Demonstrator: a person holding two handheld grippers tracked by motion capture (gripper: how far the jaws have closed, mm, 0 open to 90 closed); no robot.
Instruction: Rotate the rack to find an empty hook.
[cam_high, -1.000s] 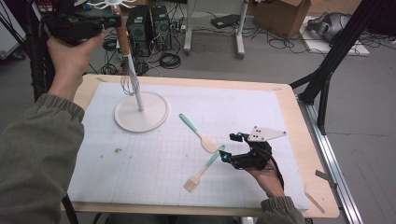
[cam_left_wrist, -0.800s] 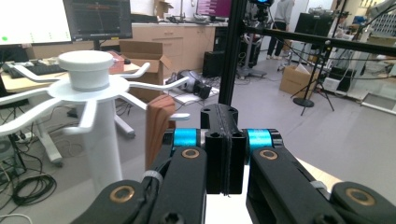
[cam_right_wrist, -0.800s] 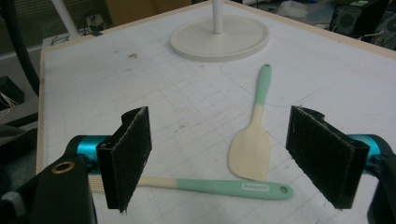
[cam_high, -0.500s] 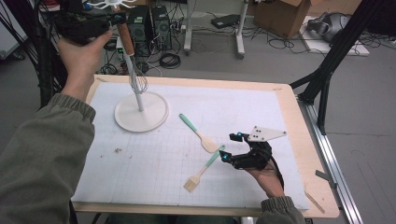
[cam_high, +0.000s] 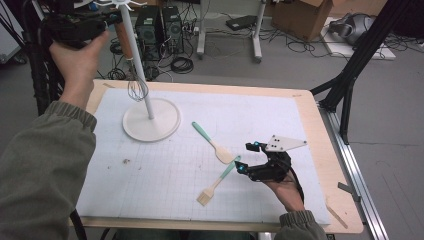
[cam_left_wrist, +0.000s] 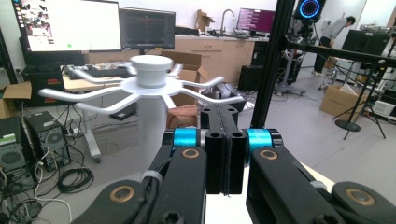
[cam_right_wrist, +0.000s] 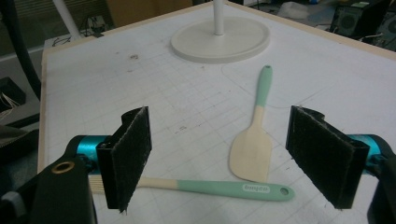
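The left gripper (cam_high: 107, 19) is staying up high by the top of the white rack (cam_high: 150, 119), and its jaws are pressed together with nothing between them. A whisk (cam_high: 136, 89) with a brown handle is hanging from one of the rack's arms, right beside the pole. If this gripper is bumping the arms while moving away, the whisk could be swinging off its hook, or the tall rack could be tipping over on the surface (cam_high: 310, 120). The right gripper (cam_right_wrist: 219, 156) is waiting low with its jaws wide apart, just above the green handle of the pastry brush (cam_right_wrist: 219, 187). The spatula (cam_right_wrist: 254, 140) is lying very close to it. If the jaws are closing too far over, they could be pinching the spatula too, or pushing the brush so it is sliding away.
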